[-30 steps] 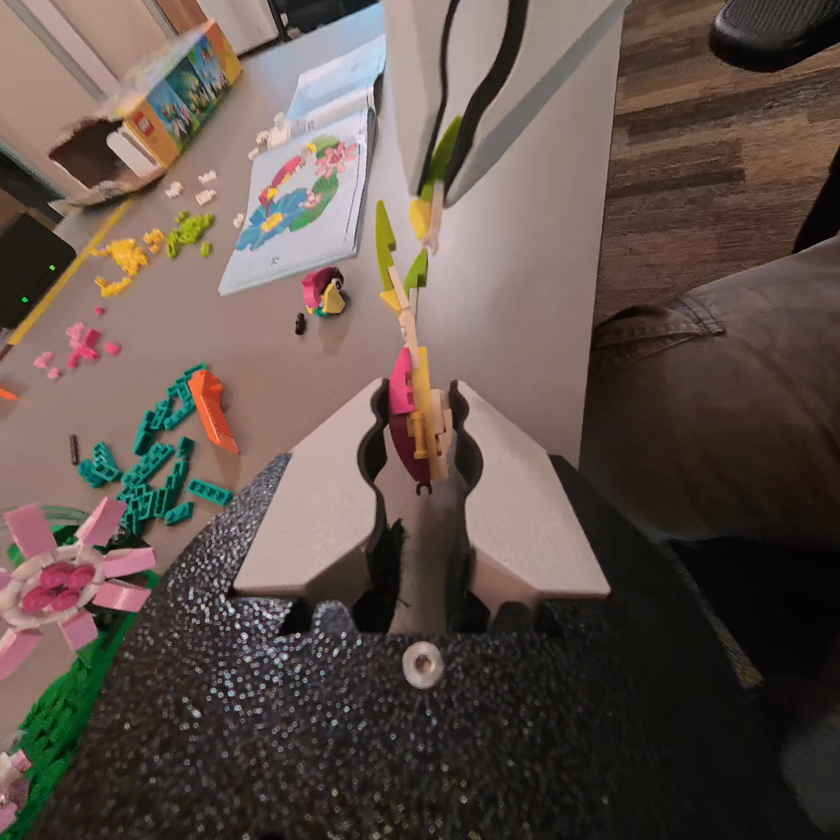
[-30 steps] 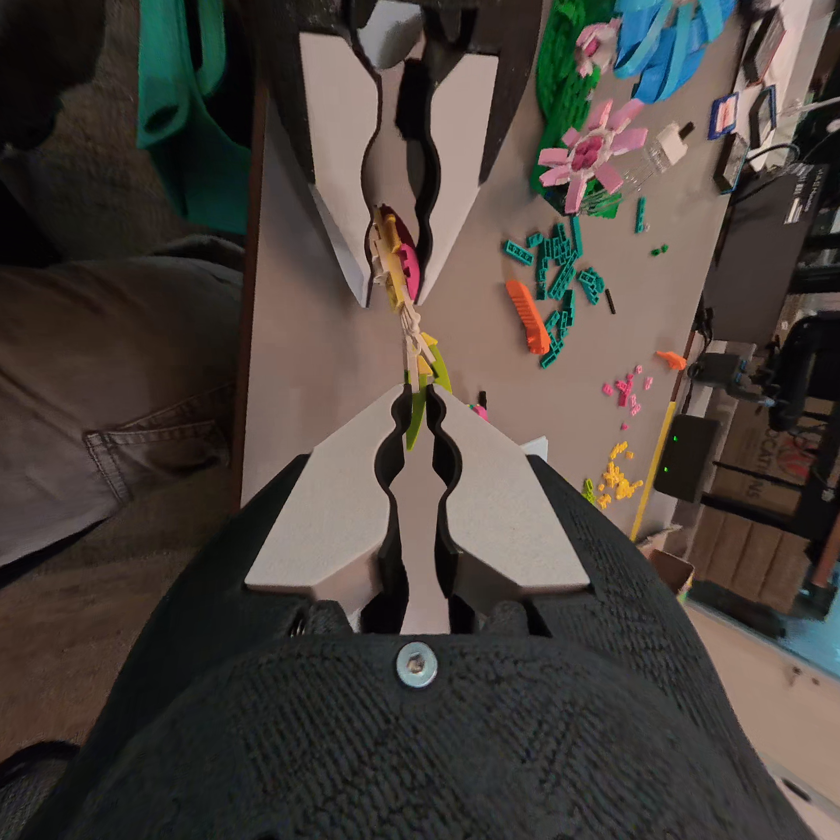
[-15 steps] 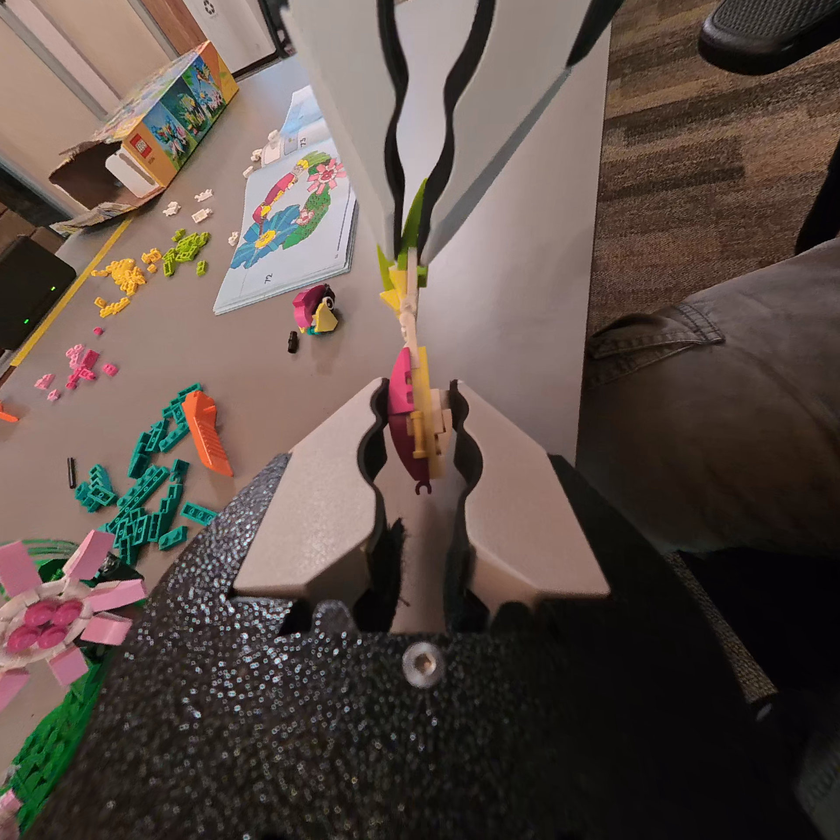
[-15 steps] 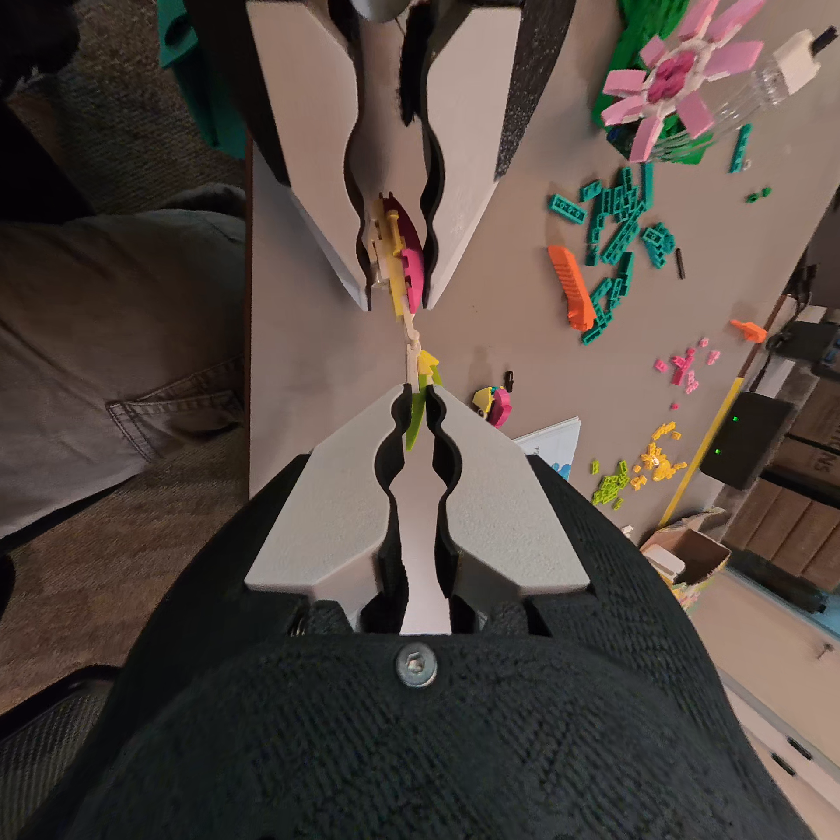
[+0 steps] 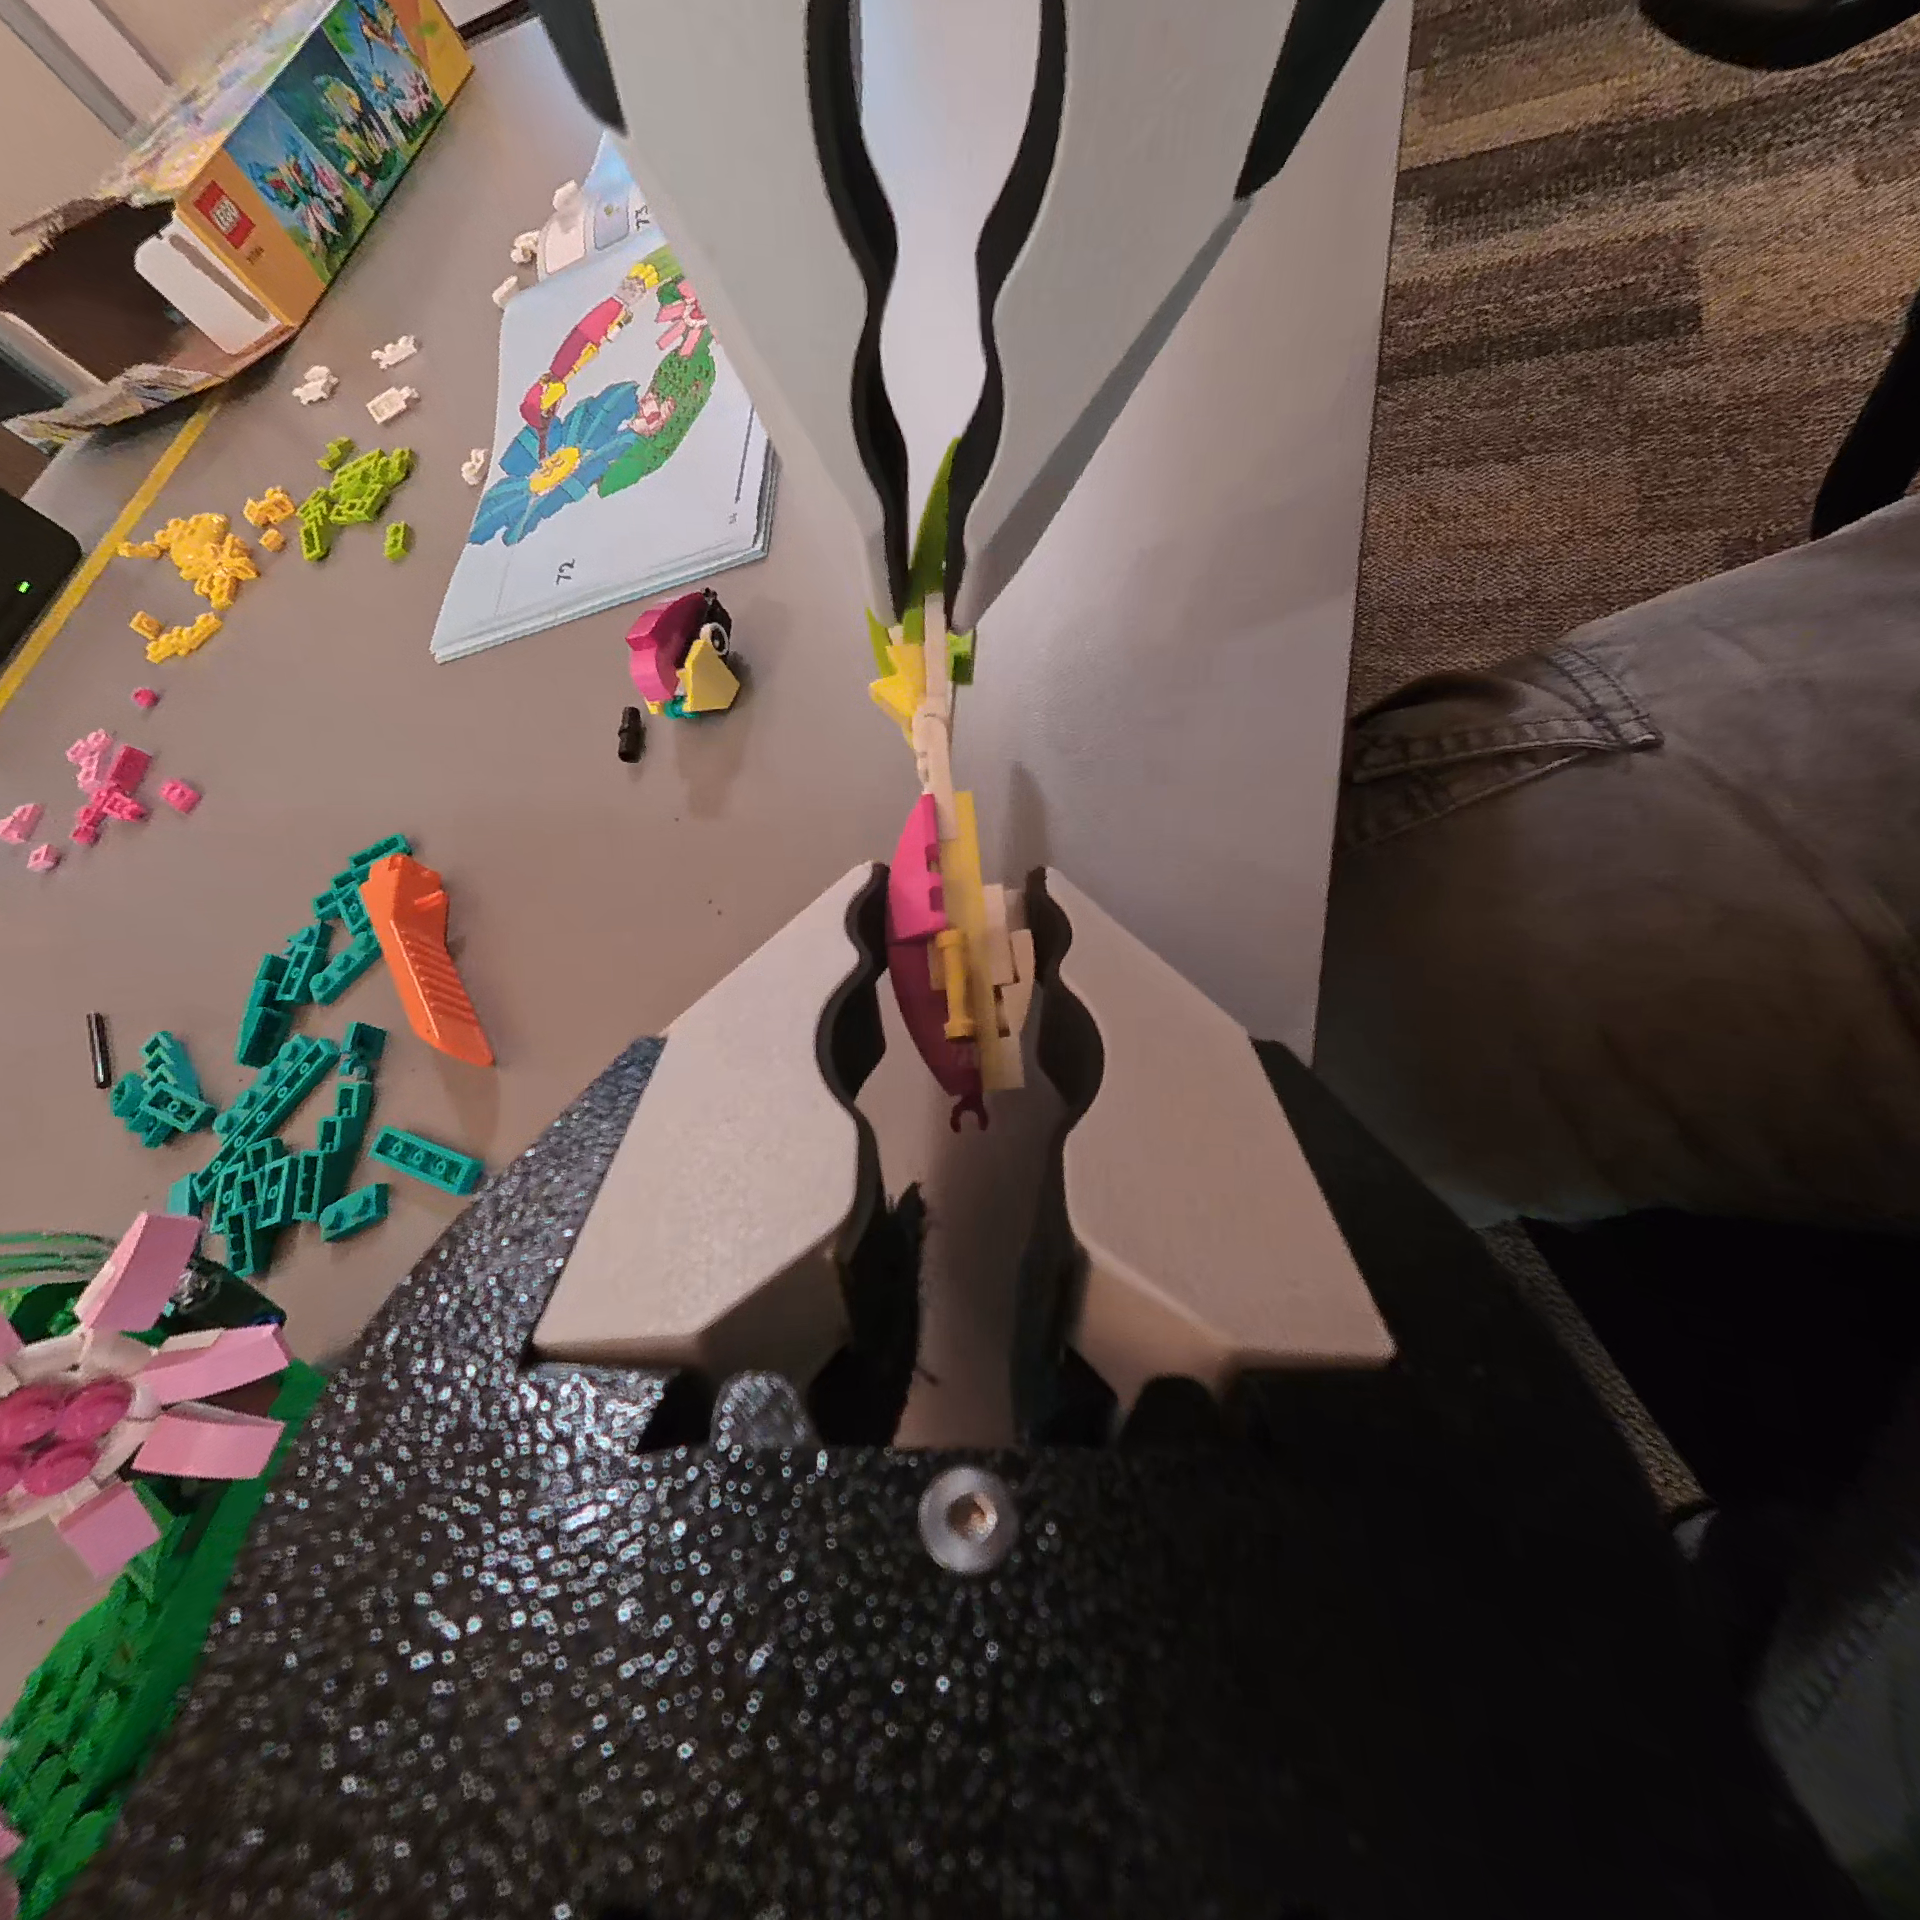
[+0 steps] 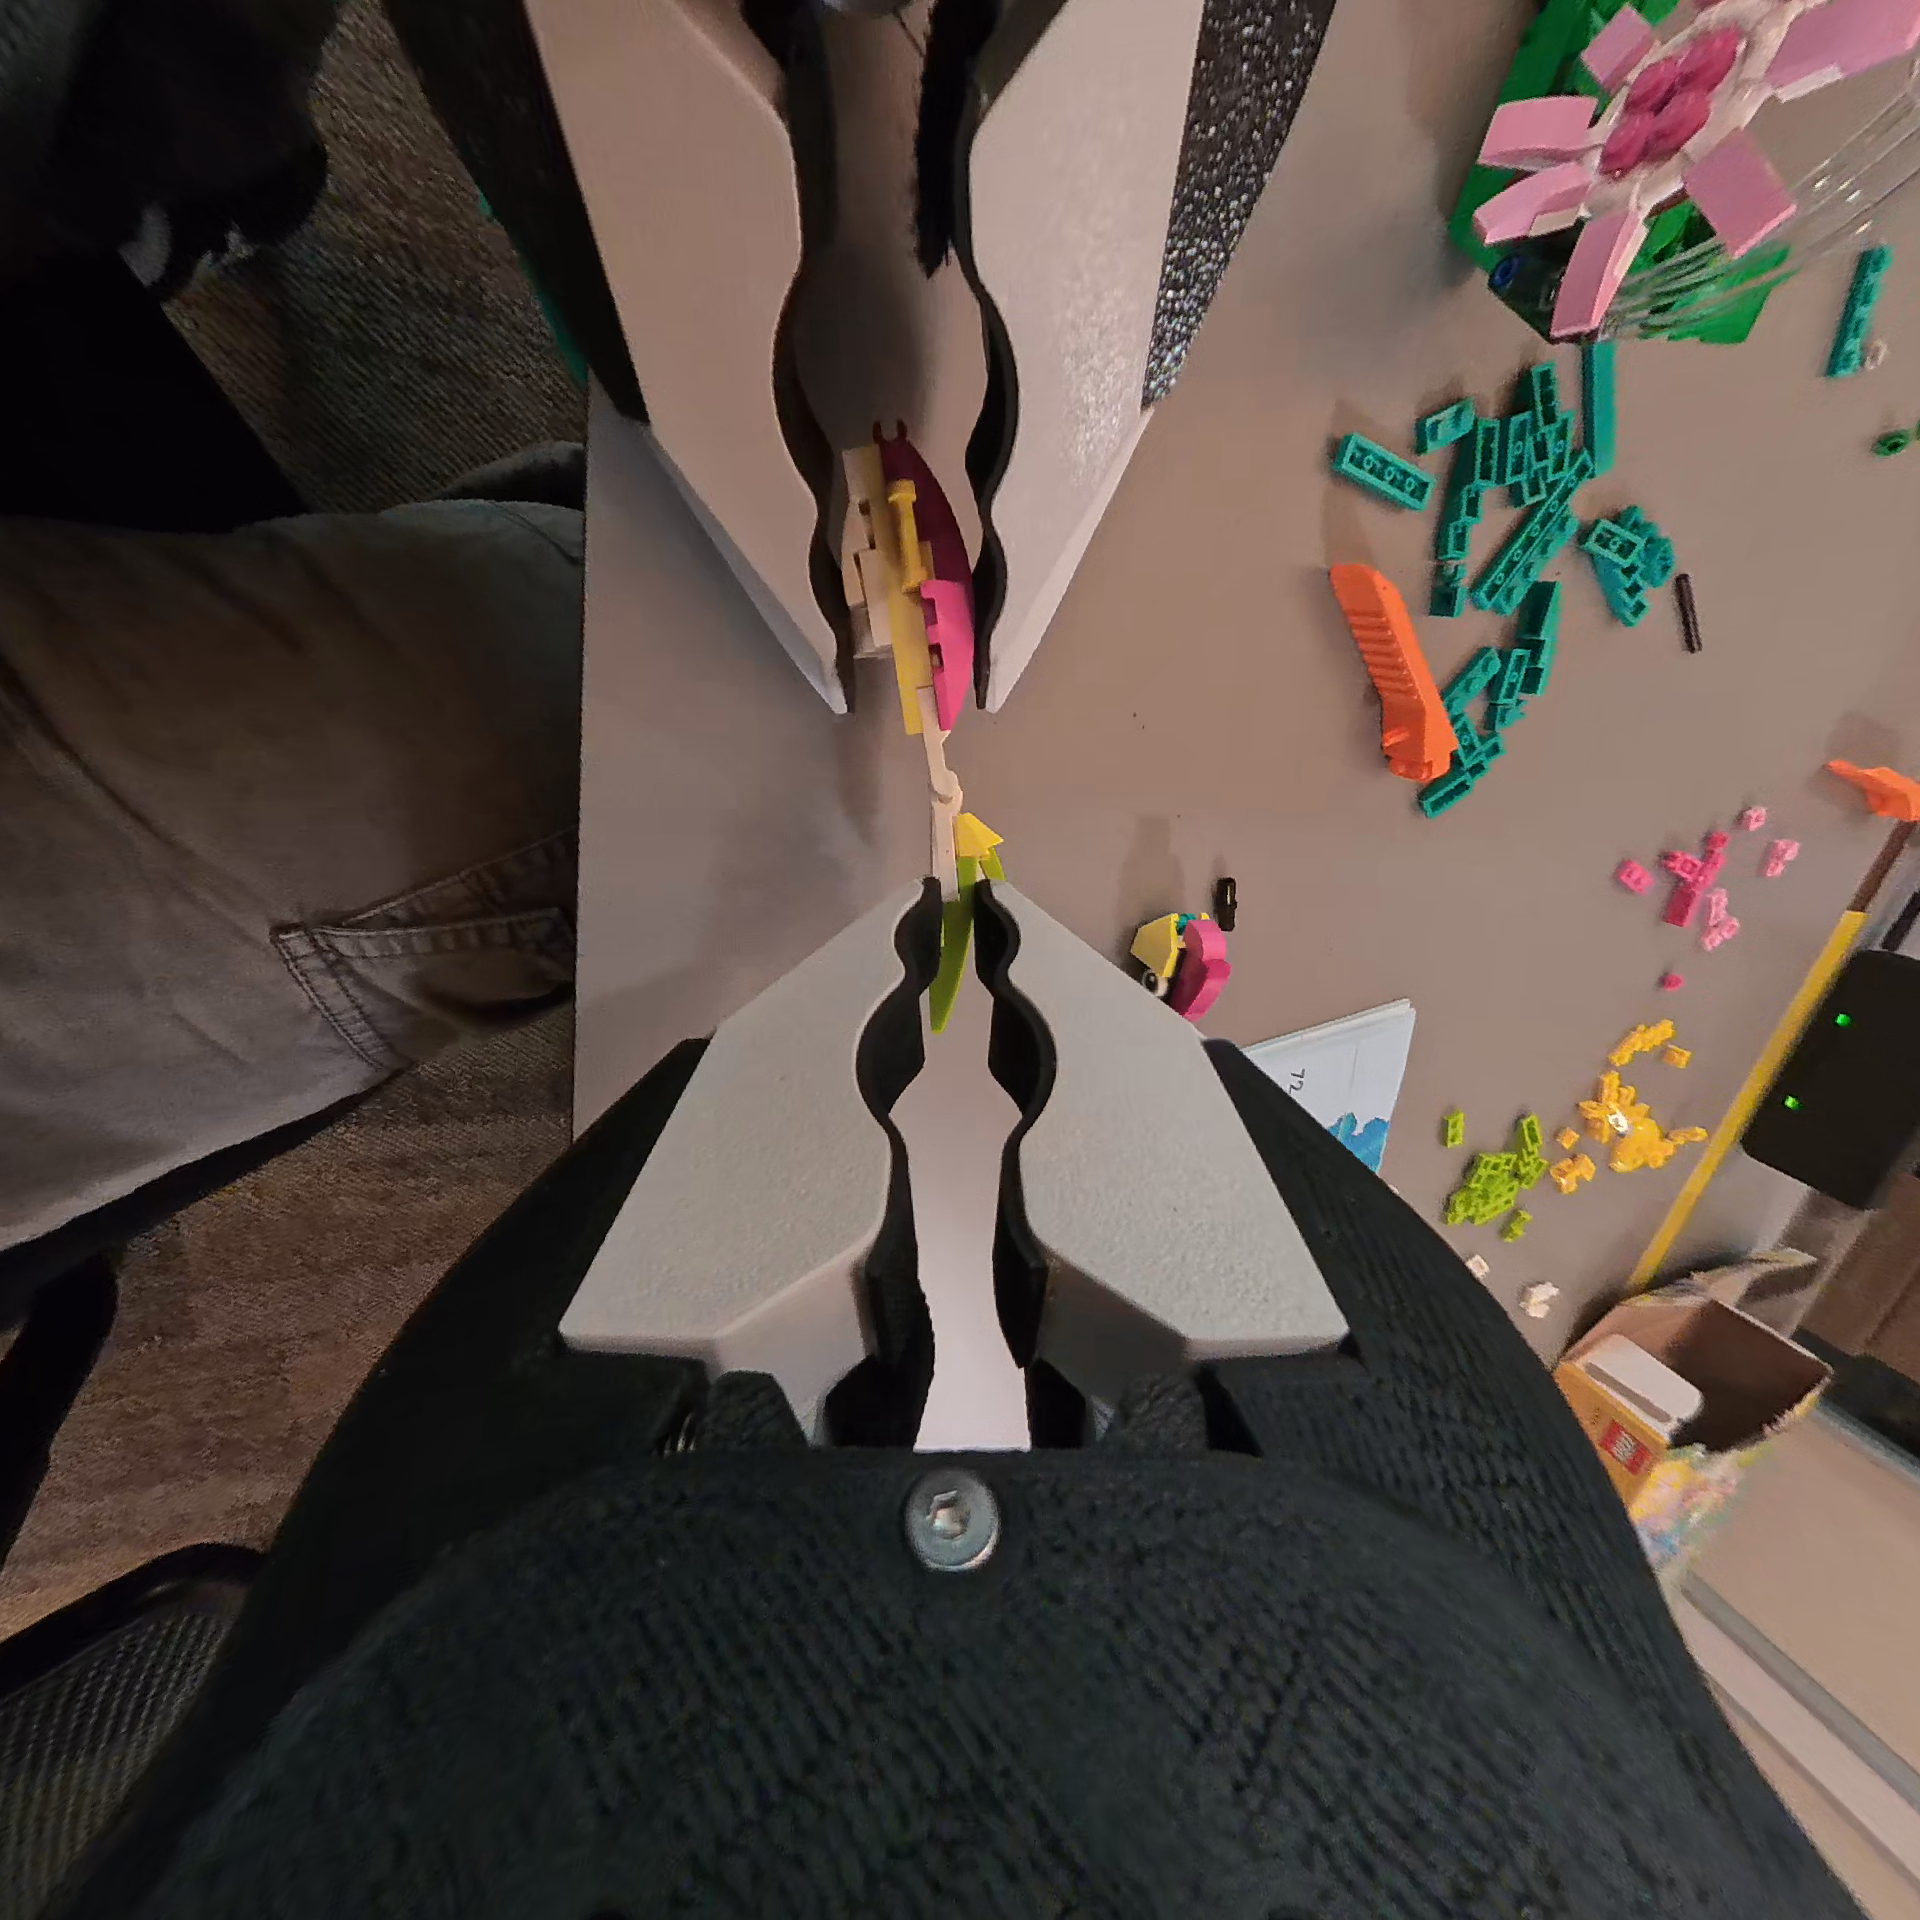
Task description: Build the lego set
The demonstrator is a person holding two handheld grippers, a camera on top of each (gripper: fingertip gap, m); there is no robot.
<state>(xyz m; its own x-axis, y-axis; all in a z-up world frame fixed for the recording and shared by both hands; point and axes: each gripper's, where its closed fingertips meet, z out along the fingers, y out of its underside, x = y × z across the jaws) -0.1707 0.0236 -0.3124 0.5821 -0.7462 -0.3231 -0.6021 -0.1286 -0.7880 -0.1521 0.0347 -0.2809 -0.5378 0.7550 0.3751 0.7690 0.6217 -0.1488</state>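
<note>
My left gripper (image 5: 951,914) is shut on the magenta, yellow and white body of a small lego assembly (image 5: 951,966). A white jointed stem (image 5: 933,727) runs from it to lime and yellow leaf pieces (image 5: 914,644). My right gripper (image 6: 954,914) faces the left one and is shut on a lime leaf piece (image 6: 951,971) at the stem's far end. In the right wrist view the left gripper (image 6: 912,686) comes down from the top with the magenta body (image 6: 920,582) between its fingers. Both hold the assembly above the grey table's near edge (image 5: 1174,727).
On the table lie a pile of teal bricks (image 5: 281,1122), an orange brick separator (image 5: 426,971), an instruction booklet (image 5: 613,457), a small magenta and yellow bird head (image 5: 681,655), yellow, lime and pink bricks, the set box (image 5: 312,156) and a pink flower on green (image 5: 94,1423). A person's trouser leg (image 5: 1621,935) is right. Tip to tip, the grippers are about 5 cm apart.
The right gripper has come closer to the left one, and its lime leaf piece now meets the leaf end of the stem. The left gripper keeps its hold.
</note>
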